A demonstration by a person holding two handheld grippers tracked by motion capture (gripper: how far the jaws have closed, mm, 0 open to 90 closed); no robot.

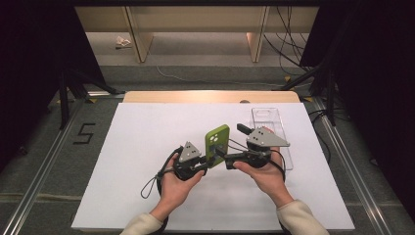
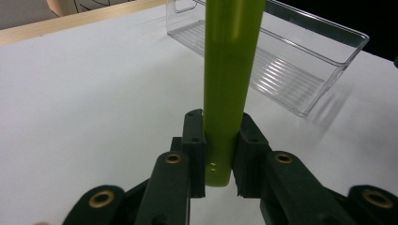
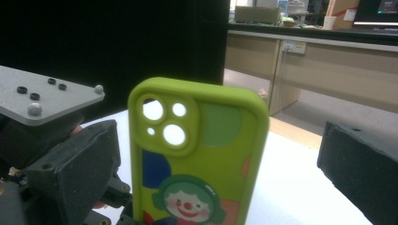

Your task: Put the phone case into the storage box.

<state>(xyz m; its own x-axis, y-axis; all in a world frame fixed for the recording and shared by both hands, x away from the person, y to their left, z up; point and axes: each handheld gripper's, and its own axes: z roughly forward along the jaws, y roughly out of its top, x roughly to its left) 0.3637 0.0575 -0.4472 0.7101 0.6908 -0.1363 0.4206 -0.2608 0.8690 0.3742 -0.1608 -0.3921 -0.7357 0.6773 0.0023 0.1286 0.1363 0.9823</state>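
Observation:
A lime-green phone case (image 1: 218, 141) stands upright above the white table, between my two grippers. Its back carries a camera cut-out and a clown picture (image 3: 190, 204). My left gripper (image 2: 219, 154) is shut on the case's lower edge (image 2: 230, 70), with both black pads pressed on it. In the high view the left gripper (image 1: 205, 164) sits left of the case. My right gripper (image 1: 229, 159) faces it from the right. Its jaws (image 3: 216, 140) stand wide apart on either side of the case (image 3: 199, 150), and neither pad touches it.
A clear plastic bin (image 1: 272, 134) lies on the white sheet (image 1: 142, 147) just behind the right gripper, and also shows in the left gripper view (image 2: 286, 61). The left gripper's grey plate (image 3: 44, 98) sits beyond the case. Cables trail from both grippers.

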